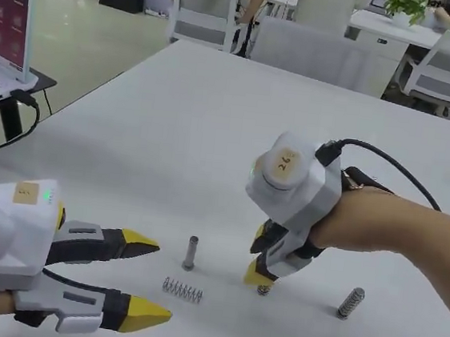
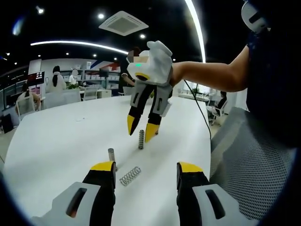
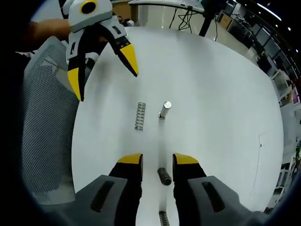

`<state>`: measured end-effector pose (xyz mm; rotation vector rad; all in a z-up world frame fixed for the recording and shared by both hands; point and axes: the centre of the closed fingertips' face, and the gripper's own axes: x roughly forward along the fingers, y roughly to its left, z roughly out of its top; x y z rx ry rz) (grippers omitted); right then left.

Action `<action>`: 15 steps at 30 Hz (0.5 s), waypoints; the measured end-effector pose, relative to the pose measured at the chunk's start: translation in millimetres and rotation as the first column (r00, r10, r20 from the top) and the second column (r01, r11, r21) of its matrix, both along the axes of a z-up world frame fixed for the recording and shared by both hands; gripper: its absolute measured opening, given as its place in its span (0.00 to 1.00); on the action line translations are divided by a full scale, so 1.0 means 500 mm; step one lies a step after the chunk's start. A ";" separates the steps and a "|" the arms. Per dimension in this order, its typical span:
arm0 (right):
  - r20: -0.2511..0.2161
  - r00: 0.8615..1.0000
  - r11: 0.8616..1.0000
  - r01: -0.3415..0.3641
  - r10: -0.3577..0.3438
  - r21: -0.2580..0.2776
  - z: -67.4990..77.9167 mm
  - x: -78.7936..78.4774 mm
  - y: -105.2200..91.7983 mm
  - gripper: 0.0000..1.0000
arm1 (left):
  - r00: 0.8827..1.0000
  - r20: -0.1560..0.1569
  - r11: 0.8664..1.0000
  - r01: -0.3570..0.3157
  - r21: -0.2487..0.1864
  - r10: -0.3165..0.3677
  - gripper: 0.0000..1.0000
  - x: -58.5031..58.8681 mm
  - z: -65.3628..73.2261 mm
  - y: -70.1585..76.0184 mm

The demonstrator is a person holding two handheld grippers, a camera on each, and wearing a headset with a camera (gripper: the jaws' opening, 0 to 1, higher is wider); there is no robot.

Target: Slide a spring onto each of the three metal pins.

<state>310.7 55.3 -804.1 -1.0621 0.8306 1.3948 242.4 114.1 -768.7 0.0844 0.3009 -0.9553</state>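
Near the front edge of the worktop (image 1: 212, 135), the right gripper (image 3: 158, 160) points down, its jaws parted and released. They straddle a sprung pin (image 3: 163, 176) without clearly touching it. A second sprung pin (image 1: 350, 302) stands apart from it, toward the right edge. On the other side a bare pin (image 1: 190, 253) stands upright, and a loose spring (image 1: 182, 290) lies flat just beside it, closer to the front edge. The left gripper (image 1: 145, 279) hovers near this spring, jaws wide apart and holding nothing.
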 end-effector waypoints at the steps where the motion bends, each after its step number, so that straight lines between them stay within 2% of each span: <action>1: -0.005 1.000 1.000 -0.007 0.007 0.006 0.001 -0.005 0.007 0.23 | 1.000 0.000 1.000 0.000 0.000 0.000 0.47 0.000 0.000 0.000; 15: -0.055 0.997 0.998 -0.060 0.059 -0.002 -0.034 -0.055 0.062 0.22 | 1.000 0.001 1.000 -0.006 0.001 0.006 0.46 -0.005 -0.001 0.008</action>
